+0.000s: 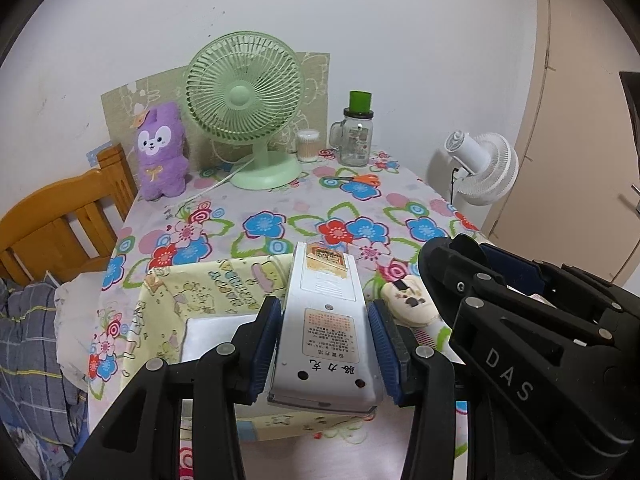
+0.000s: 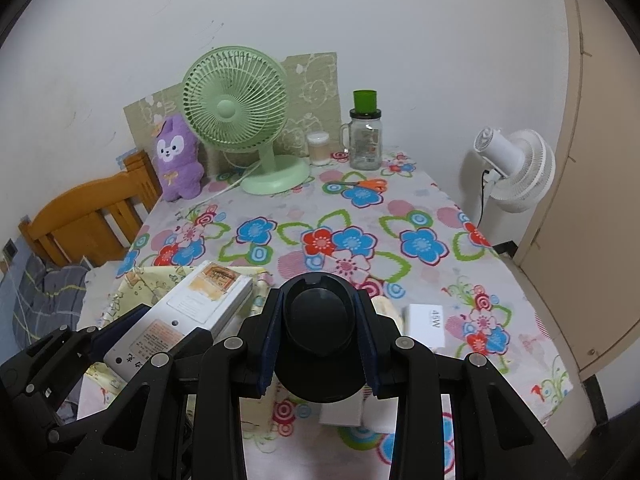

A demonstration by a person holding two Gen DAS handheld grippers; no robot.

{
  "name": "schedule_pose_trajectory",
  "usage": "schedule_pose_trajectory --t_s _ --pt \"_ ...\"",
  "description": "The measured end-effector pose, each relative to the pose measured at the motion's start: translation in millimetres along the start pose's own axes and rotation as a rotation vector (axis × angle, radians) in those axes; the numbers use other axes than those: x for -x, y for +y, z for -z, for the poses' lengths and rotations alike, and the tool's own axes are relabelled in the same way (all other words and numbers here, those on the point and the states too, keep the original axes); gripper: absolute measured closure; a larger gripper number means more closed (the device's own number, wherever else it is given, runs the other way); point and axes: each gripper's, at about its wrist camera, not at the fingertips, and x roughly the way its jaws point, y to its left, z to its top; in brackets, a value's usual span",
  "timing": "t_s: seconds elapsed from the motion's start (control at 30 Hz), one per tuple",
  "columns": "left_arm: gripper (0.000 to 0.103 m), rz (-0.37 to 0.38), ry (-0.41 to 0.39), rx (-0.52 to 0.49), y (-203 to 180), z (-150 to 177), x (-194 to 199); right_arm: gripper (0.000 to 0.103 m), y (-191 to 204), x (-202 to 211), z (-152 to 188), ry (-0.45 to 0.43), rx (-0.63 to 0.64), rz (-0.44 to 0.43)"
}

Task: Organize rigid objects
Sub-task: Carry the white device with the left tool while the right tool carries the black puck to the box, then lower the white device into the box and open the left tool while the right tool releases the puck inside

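Observation:
My left gripper [image 1: 323, 314] is shut on a white oblong device [image 1: 326, 320] with printed labels, its blue pads pressing both long sides. It hangs over a yellow cartoon-print box [image 1: 200, 292] at the near left of the flowered table [image 1: 320, 208]. My right gripper [image 2: 320, 300] is shut on a black round object [image 2: 320, 336], held above the table's near middle. In the left wrist view the right gripper [image 1: 468, 246] sits close on the right. In the right wrist view the left gripper [image 2: 160, 328] and the device [image 2: 192, 312] show at lower left.
A white "45W" box [image 2: 426, 324] and a cream cartoon item [image 1: 408, 300] lie near the front. At the back stand a green fan [image 1: 244, 108], purple plush [image 1: 162, 152], swab tub [image 1: 307, 145], glass jar [image 1: 356, 136] and orange scissors [image 1: 356, 179]. A wooden frame [image 1: 60, 220] stands left, a white fan [image 1: 484, 168] right.

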Motion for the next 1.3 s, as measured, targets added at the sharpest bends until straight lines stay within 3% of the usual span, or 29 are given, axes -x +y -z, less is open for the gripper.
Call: schedule_pose_trajectory --t_s 0.6,1.13,1.2,1.27,1.3 --pt "0.056 -0.047 0.035 0.033 61.0 13.4 -15.8 0.065 60.0 -35.8 6.8 0.062 0.047 -0.024" --pt "0.056 -0.126 0.072 0.074 87.8 20.8 -46.7 0.065 83.7 -83.8 3.4 0.13 0.082 -0.042" --pt "0.052 -0.144 0.064 0.074 89.5 19.4 -47.0 0.065 82.9 -91.0 3.0 0.148 0.071 -0.048" --pt "0.029 -0.142 0.071 0.078 91.4 19.3 -48.8 0.064 81.8 -96.0 3.2 0.154 0.056 -0.046" --pt "0.026 -0.14 0.077 0.077 91.8 19.6 -50.1 0.063 80.9 -97.7 3.2 0.156 0.047 -0.047"
